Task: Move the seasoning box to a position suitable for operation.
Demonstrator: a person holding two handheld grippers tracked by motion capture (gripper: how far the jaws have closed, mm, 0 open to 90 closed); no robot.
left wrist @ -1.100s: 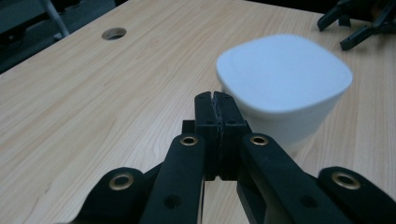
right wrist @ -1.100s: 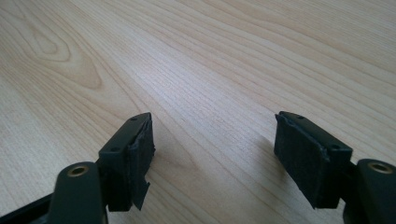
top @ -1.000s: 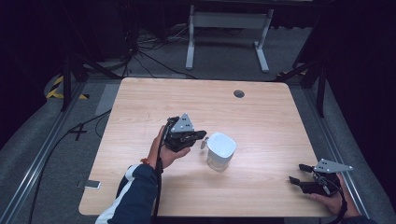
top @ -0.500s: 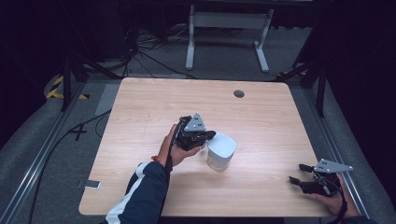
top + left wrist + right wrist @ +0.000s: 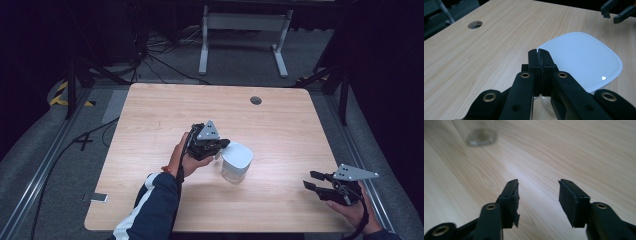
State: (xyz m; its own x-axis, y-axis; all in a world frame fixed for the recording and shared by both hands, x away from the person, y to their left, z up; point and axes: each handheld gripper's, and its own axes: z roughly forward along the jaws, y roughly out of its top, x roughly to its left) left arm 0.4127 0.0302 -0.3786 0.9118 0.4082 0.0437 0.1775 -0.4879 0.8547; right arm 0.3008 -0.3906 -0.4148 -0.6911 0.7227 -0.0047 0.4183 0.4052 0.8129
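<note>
Left gripper view: the left gripper [image 5: 539, 53] has its jaws pressed together, tips at the rim of the white lid [image 5: 584, 62] on a clear container [image 5: 235, 162]; whether they pinch the rim or merely touch it is unclear. The container stands near the middle of the table [image 5: 150, 115], lid on. The right gripper [image 5: 537, 195], jaws apart and just closing on nothing, hovers near the table's near right corner. Judged so, opening has barely begun; the lid remains to be lifted.

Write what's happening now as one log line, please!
left gripper: shut, at white lid of clear container | right gripper: jaws apart, just closing, nothing between | table
</note>
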